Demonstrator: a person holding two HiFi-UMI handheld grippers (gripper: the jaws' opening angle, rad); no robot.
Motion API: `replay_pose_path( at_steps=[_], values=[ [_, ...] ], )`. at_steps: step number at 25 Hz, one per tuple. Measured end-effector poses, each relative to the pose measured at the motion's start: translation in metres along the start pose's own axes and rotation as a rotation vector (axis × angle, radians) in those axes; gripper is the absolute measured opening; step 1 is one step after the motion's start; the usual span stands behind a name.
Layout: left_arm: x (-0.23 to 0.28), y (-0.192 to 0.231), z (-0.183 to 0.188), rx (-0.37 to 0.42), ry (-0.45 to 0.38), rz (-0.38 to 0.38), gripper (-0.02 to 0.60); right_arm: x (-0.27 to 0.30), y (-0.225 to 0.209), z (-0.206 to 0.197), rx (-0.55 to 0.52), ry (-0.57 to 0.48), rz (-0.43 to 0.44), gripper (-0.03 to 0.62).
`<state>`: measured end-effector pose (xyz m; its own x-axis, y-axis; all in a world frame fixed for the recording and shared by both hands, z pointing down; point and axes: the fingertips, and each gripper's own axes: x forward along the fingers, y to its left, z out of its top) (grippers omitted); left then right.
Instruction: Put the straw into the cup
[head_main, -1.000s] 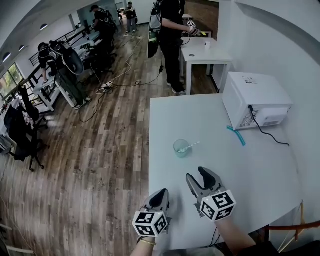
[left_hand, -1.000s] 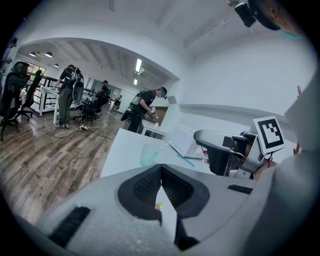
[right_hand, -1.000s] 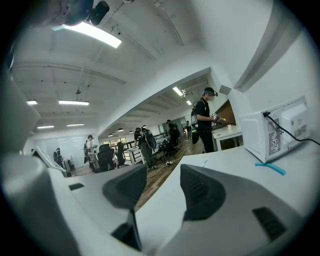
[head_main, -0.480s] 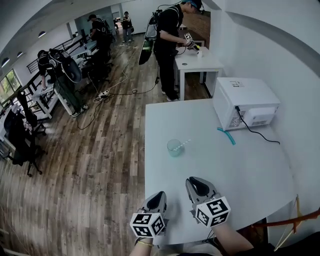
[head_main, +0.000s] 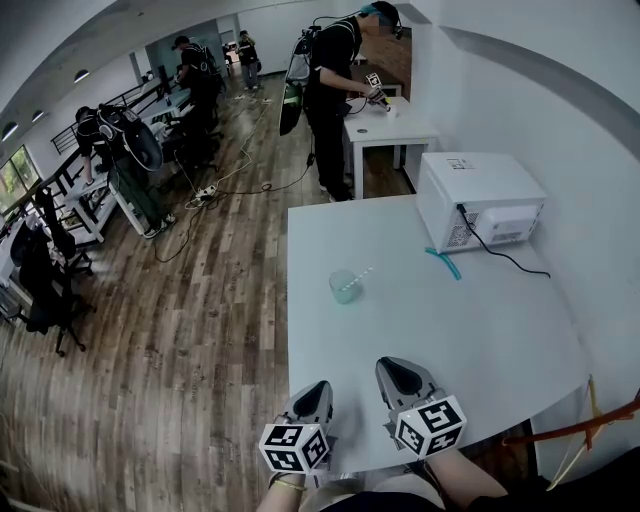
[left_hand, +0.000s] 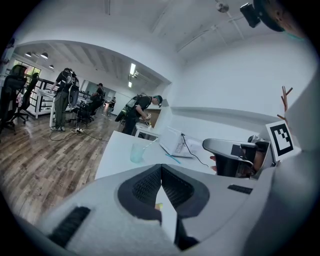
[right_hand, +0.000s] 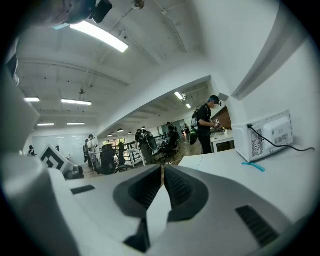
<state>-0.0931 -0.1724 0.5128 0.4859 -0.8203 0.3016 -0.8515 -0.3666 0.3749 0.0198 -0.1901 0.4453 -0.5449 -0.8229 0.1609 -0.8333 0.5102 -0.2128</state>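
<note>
Your left gripper (head_main: 317, 388) and right gripper (head_main: 399, 368): clenched, empty.
White straw (head_main: 356, 280) leans in the pale-green cup (head_main: 343, 290) left of the microwave (head_main: 480, 195); white table (head_main: 480, 330), wood floor (head_main: 200, 330).

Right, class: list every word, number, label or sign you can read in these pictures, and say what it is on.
No text here can be read.
Sticker on top of the microwave: print too small to read.
Cube on the left gripper: black-and-white square markers, no letters or digits.
Cube on the right gripper: the same kind of markers, no letters or digits.
On the cup: no print seen.
</note>
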Motion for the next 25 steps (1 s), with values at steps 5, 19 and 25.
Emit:
replay_pose_path(
  at_steps=[5, 19, 25],
  values=[
    [-0.018, -0.007, -0.006, 0.009, 0.003, -0.007, 0.018, -0.02, 0.013, -0.001, -0.001, -0.006, 0.004, 0.04],
    [-0.053, -0.016, -0.017, 0.023, 0.0, -0.025, 0.018, -0.056, 0.034, -0.012, 0.035, -0.002, -0.009, 0.032],
    [-0.052, -0.02, -0.015, 0.031, -0.008, -0.034, 0.018, -0.059, 0.035, -0.01, 0.03, -0.007, -0.01, 0.031]
  ],
)
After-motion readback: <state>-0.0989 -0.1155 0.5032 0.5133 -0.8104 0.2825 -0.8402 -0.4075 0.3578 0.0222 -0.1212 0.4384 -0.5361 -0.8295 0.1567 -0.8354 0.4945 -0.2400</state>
